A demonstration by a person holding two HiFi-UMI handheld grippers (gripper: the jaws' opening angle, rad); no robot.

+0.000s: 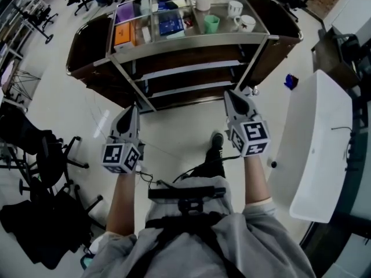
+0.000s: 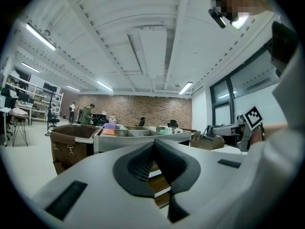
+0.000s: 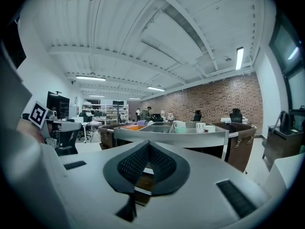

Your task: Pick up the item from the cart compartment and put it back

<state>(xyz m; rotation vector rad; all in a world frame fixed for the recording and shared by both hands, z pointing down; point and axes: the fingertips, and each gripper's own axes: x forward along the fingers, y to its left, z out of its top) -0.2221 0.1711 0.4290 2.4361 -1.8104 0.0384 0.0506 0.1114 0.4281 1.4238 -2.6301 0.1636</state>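
Cart [image 1: 191, 44] beyond left claw [image 1: 133, 110], right claw [image 1: 233, 96]

The person wears a grey sweatshirt [image 1: 261, 236] with sleeves ending near the elbows, black harness straps [image 1: 185, 216] at 6 o'clock in the head view, and a black shoe [image 1: 217, 142]. The left gripper [image 1: 134, 109] at 9 o'clock and the right gripper [image 1: 233, 96] at 3 o'clock each have a pale grey pointed shell, dark ribbed pads [image 2: 136, 168] and a cube [image 1: 250, 136] with black-and-white square markers; a thin black cable [image 1: 152, 181] runs from the left one
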